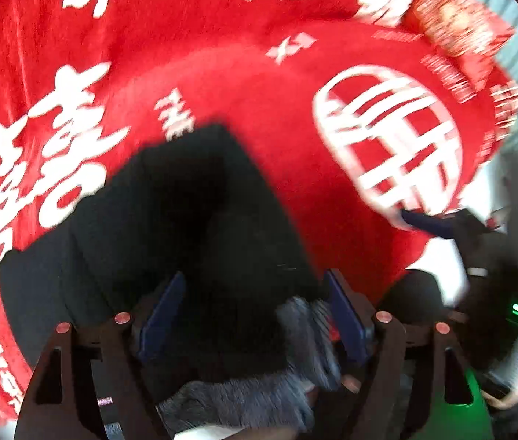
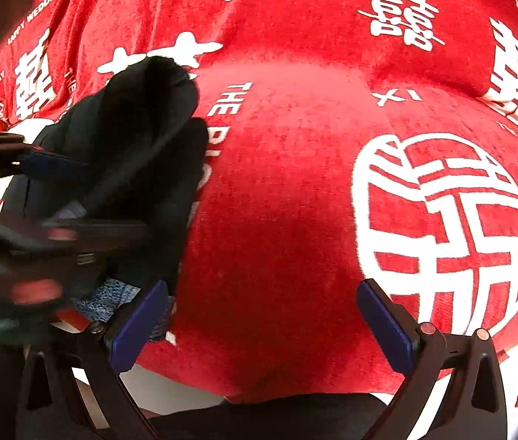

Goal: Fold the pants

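Pants point(image 1: 171, 227): a dark bundle lying on the red cover point(image 1: 222, 47), filling the lower middle of my left view and sitting at the left of my right view. My left claw point(image 1: 253, 315) stands open over them, its blue pads on either side of the dark cloth with nothing pressed between. A grey fuzzy part of the cloth, perhaps the lining, bunches up right against the pad on the right side of that frame. My right claw point(image 2: 262, 324) is open too, wide, over bare red cover in the lower middle of its view, with the pants just beside its left pad.

With neither claw gripping, I judge the heap free to slump or spring apart, since the upper left of the right view shows a thick rounded fold standing up rather than lying flat. The grey bit against my left pad could snag and drag the cloth along when I pull away. The cover looks soft and plush, so a deep pinch could catch it along with the pants. My two claws sit near each other at the left of the right view, so a hasty reach could knock them together. The left view is blurred, so edges there are hard to judge.
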### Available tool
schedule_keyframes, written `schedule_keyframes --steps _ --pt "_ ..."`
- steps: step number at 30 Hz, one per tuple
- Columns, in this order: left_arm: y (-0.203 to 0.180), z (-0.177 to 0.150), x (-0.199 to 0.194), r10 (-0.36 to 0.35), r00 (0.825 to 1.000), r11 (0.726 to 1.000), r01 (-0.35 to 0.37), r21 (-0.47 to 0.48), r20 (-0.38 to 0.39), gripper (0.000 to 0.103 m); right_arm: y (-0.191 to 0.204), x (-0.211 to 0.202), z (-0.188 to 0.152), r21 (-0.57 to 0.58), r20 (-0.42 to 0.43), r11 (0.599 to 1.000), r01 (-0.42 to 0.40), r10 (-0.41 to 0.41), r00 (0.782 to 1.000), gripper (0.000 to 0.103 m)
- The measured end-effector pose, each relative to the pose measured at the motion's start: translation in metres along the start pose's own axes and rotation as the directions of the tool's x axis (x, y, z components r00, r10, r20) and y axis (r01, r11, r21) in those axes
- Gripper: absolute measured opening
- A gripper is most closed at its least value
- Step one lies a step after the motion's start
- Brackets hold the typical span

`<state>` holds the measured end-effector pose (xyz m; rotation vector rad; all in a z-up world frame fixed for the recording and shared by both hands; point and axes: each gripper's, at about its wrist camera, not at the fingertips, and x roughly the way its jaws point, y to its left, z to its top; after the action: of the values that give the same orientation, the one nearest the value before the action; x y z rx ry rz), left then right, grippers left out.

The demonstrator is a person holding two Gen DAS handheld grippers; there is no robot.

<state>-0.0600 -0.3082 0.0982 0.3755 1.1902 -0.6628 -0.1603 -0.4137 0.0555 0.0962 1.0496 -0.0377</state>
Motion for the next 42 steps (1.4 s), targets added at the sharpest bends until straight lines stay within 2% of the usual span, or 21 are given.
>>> schedule_keyframes --steps 3,7,10,11,14,16,19,20,21,22,23,25,28,29,32,34,36,38,39,42 --pt "0.014 -0.002 -0.038 -0.059 0.995 0.998 0.061 -0.021 0.081 0.081 -0.005 -0.01 0.002 0.019 0.015 1.0 0.0 0.0 1.0 0.103" --pt "0.069 -0.019 -0.055 -0.023 0.995 0.992 0.036 -0.121 0.102 0.081 -0.003 -0.027 0.008 0.017 0.059 1.0 0.016 -0.017 0.998 0.103" --pt "0.12 -0.038 -0.051 0.021 0.996 0.97 0.001 -0.245 0.086 0.081 0.004 -0.046 0.018 0.022 0.125 0.997 0.079 -0.081 0.989 0.103" --pt "0.135 -0.046 -0.046 0.04 0.997 0.959 -0.019 -0.283 0.068 0.081 0.007 -0.053 0.02 0.02 0.148 0.997 0.069 -0.071 0.986 0.103" --pt "0.161 -0.064 -0.027 0.042 0.999 0.938 -0.033 -0.345 0.017 0.081 0.029 -0.075 0.027 -0.051 0.216 0.998 -0.033 0.043 0.975 0.103" --pt "0.164 -0.07 -0.016 0.033 0.999 0.939 -0.024 -0.342 0.018 0.081 0.053 -0.078 0.028 -0.154 0.189 0.98 -0.129 0.157 0.969 0.103" --pt "0.154 -0.069 -0.009 0.08 0.997 0.952 -0.071 -0.297 0.017 0.081 0.087 -0.057 0.02 -0.262 0.064 0.923 -0.281 0.307 0.949 0.103" --pt "0.151 -0.071 -0.011 0.094 0.995 0.955 -0.085 -0.285 0.017 0.082 0.098 -0.042 0.013 -0.285 -0.001 0.905 -0.316 0.329 0.944 0.103" --pt "0.151 -0.071 -0.009 0.104 0.994 0.956 -0.096 -0.276 0.016 0.082 0.105 -0.026 0.008 -0.28 -0.059 0.906 -0.319 0.316 0.947 0.103" --pt "0.15 -0.072 -0.008 0.104 0.994 0.958 -0.098 -0.268 0.012 0.083 0.107 -0.002 0.001 -0.25 -0.137 0.923 -0.291 0.264 0.955 0.103" --pt "0.15 -0.073 -0.008 0.108 0.994 0.96 -0.103 -0.26 0.008 0.083 0.107 0.009 -0.004 -0.235 -0.168 0.933 -0.274 0.239 0.956 0.103" --pt "0.149 -0.073 -0.014 0.119 0.993 0.961 -0.112 -0.254 0.012 0.083 0.108 0.0 -0.007 -0.256 -0.13 0.929 -0.269 0.242 0.961 0.103" --pt "0.152 -0.076 -0.032 0.095 0.993 0.962 -0.074 -0.262 0.071 0.083 0.104 -0.035 0.003 -0.277 -0.035 0.907 -0.318 0.321 0.946 0.103" --pt "0.154 -0.076 -0.033 0.106 0.992 0.963 -0.083 -0.258 0.075 0.083 0.103 -0.046 0.01 -0.3 0.004 0.9 -0.315 0.332 0.943 0.103" --pt "0.164 -0.078 -0.019 0.147 0.989 0.955 -0.135 -0.265 0.026 0.083 0.106 -0.051 0.034 -0.339 0.057 0.889 -0.308 0.346 0.936 0.103" --pt "0.171 -0.08 -0.009 0.133 0.991 0.953 -0.123 -0.276 0.017 0.083 0.107 -0.038 0.053 -0.323 0.061 0.875 -0.361 0.399 0.915 0.103" --pt "0.171 -0.08 -0.007 0.134 0.991 0.954 -0.123 -0.274 0.02 0.083 0.106 -0.015 0.067 -0.281 0.03 0.868 -0.41 0.435 0.9 0.103" --pt "0.17 -0.078 -0.004 0.124 0.992 0.957 -0.114 -0.267 0.023 0.084 0.101 0.022 0.078 -0.202 -0.036 0.894 -0.399 0.401 0.916 0.103" --pt "0.168 -0.077 -0.002 0.131 0.991 0.957 -0.122 -0.265 0.018 0.085 0.098 0.034 0.086 -0.17 -0.051 0.901 -0.4 0.397 0.916 0.103" --pt "0.166 -0.075 -0.001 0.143 0.99 0.956 -0.136 -0.259 0.007 0.086 0.102 0.03 0.088 -0.175 -0.032 0.913 -0.368 0.369 0.929 0.103"
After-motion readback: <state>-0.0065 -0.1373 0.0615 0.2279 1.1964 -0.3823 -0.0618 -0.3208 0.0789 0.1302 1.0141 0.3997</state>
